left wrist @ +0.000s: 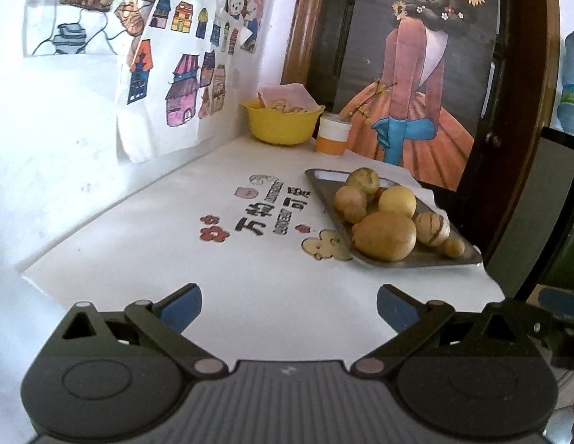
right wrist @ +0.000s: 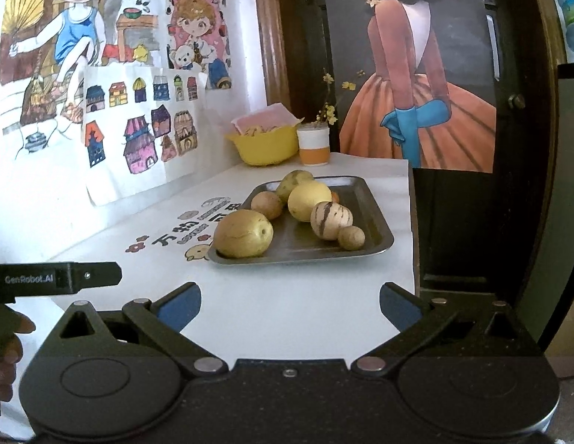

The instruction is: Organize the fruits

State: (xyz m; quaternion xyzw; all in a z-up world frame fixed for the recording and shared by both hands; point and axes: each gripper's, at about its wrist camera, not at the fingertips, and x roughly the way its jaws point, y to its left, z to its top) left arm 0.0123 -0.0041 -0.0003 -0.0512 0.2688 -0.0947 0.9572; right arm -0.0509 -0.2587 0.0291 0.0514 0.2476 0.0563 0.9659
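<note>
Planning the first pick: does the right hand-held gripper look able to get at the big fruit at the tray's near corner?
Probably yes. The right hand-held gripper is open and empty, only bare tabletop lies between it and the big fruit, which sits at the tray's near edge.

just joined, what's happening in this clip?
A person holds a hand-held gripper in each hand over a white table. Both the left hand-held gripper and the right hand-held gripper are open and hold nothing. All the fruit sits on a metal tray: a large yellow-brown fruit, a striped one, a yellow one and a few smaller ones. A yellow bowl and an orange-and-white cup stand at the back. Nothing is being gripped yet.
</note>
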